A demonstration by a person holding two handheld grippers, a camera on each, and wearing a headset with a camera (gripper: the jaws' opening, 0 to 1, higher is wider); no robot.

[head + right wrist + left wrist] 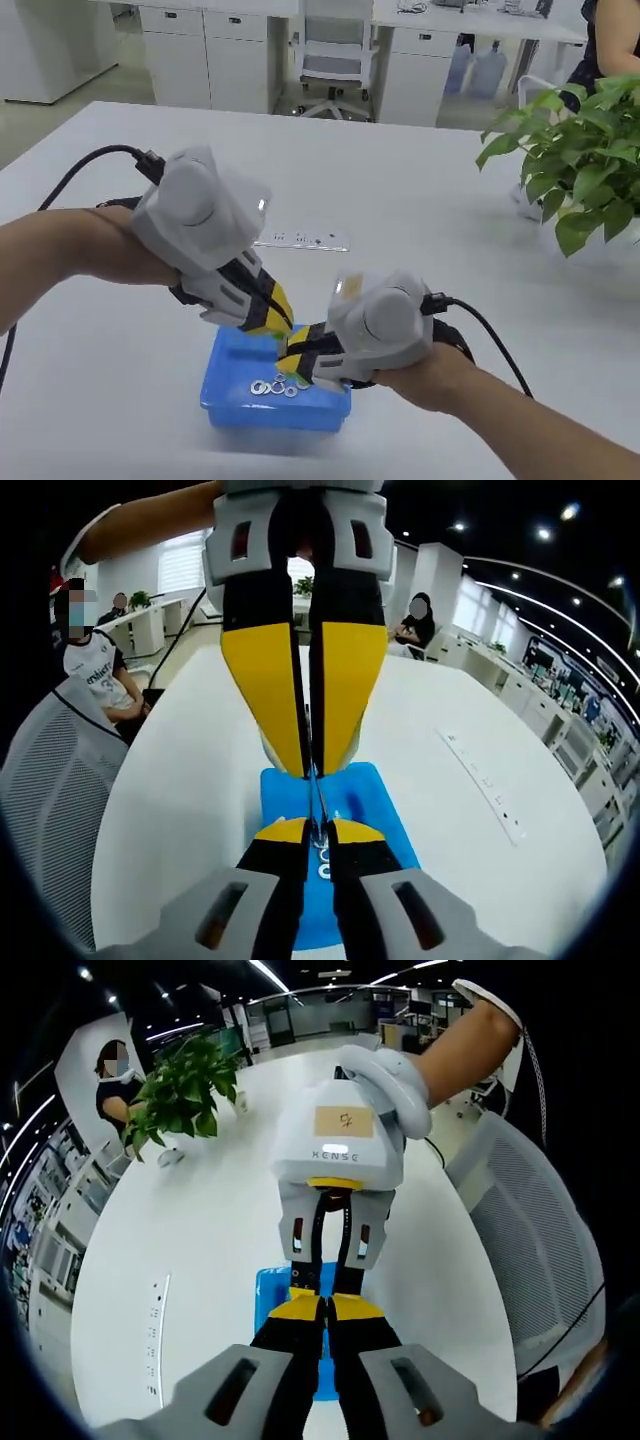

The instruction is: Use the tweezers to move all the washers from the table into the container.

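A shallow rectangular container of smooth blue plastic is being supported by a matte white table, at six o'clock in the head view. Small flat metal washers, shiny rings with round holes, are being kept inside it near its front edge. About four are being counted, though they are overlapping and an exact number cannot be given. One pair of thin, silvery tweezers is being pinched just above them. The right gripper, its yellow-and-black jaws drawn together, is being clamped on the lower part. The left gripper is being closed on the upper part from twelve o'clock in the right gripper view. At two o'clock in the head view one leafy green plant is being shown, and near the centre one flat white socket strip.
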